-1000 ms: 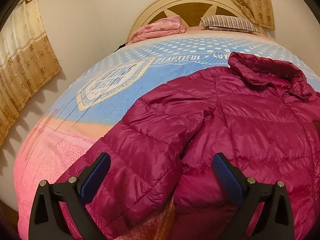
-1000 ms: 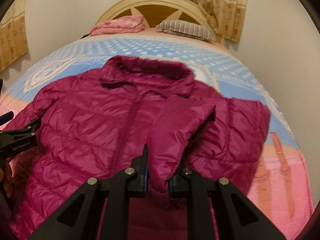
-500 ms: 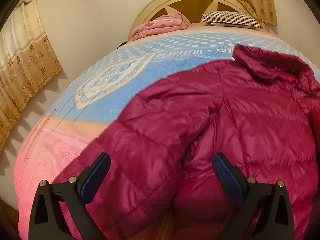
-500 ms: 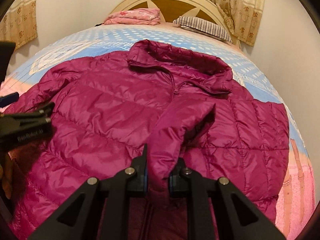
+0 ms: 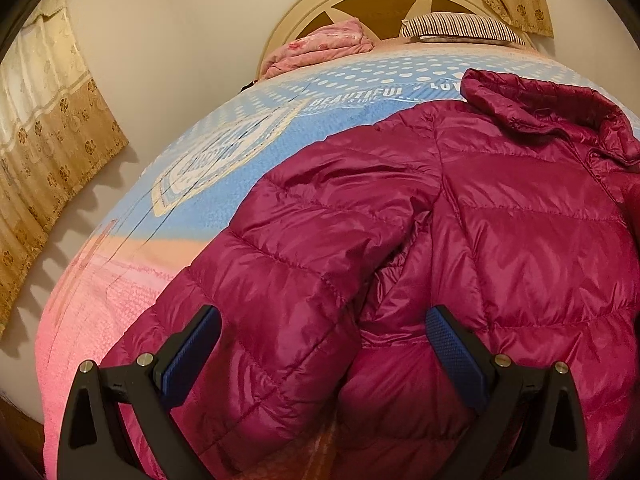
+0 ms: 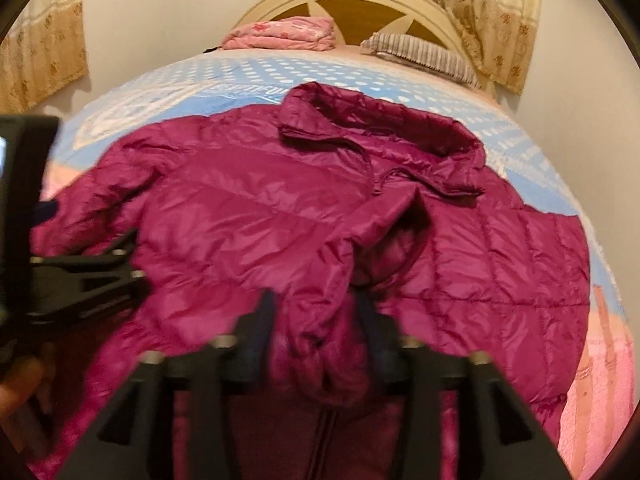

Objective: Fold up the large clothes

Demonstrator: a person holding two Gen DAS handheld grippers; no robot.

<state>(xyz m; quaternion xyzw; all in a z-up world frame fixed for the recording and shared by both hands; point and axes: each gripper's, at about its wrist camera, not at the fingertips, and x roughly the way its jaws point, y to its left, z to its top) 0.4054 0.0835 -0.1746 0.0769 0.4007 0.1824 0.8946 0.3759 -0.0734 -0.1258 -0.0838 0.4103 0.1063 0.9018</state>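
Left tool [image 5: 322, 346] gapes wide over jacket [image 5: 500, 220]; right tool [image 6: 316, 320], part-open, straddles sleeve [image 6: 332, 320].

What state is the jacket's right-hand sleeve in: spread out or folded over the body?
Folded: the sleeve lies across the jacket front, its cuff between the right tongs. The other sleeve is spread.

Bed [image 5: 224, 200] in a blue-and-pink printed cover, magenta puffer jacket [image 5: 500, 220] spread flat, folded pink blanket [image 5: 320, 48] and striped pillow [image 5: 460, 30] at the headboard [image 5: 360, 0]
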